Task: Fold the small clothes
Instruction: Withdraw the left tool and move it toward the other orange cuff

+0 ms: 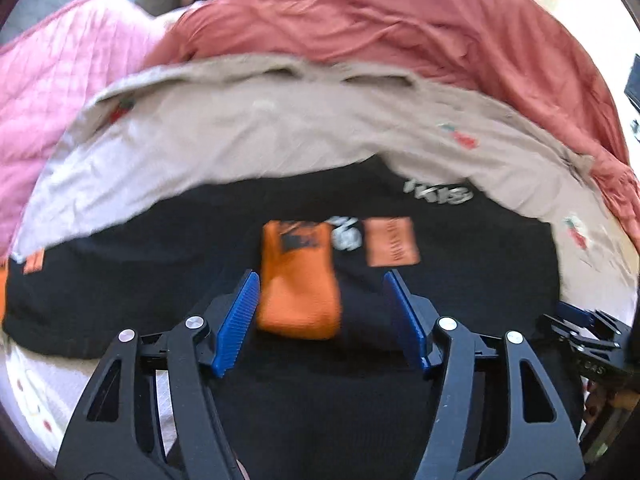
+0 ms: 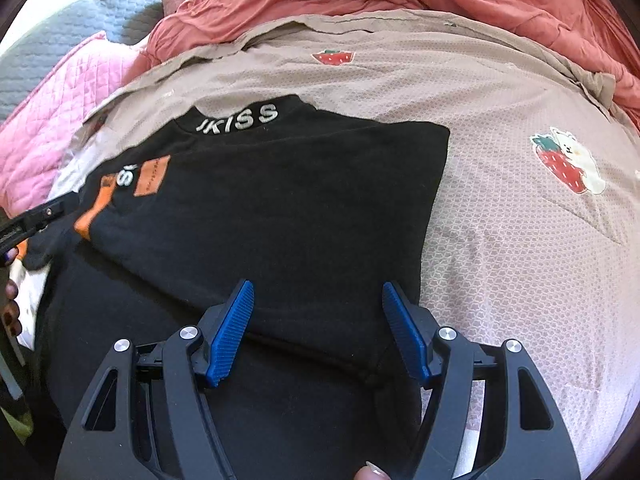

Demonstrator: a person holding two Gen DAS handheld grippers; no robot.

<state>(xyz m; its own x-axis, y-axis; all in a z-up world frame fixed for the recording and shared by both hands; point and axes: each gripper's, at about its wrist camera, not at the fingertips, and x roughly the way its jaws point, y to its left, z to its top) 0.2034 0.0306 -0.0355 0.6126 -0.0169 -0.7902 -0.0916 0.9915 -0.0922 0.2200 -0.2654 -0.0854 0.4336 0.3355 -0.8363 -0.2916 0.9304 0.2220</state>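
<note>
A small black top (image 2: 280, 208) with white "KISS" lettering at the collar and orange patches lies on a beige strawberry-print sheet (image 2: 520, 240). Its right side is folded over the body. In the left wrist view the top (image 1: 120, 288) fills the middle, with an orange sleeve cuff (image 1: 298, 280) lying on it. My left gripper (image 1: 320, 280) is open, its blue pads on either side of the cuff, just above the cloth. It shows at the left edge of the right wrist view (image 2: 44, 216). My right gripper (image 2: 316, 292) is open and empty over the top's lower hem.
A rust-red blanket (image 1: 400, 20) is bunched behind the sheet. A pink quilted pillow (image 1: 48, 80) lies at the back left, next to a grey quilted cover (image 2: 60, 52). The other gripper (image 1: 588, 332) shows at the right edge of the left wrist view.
</note>
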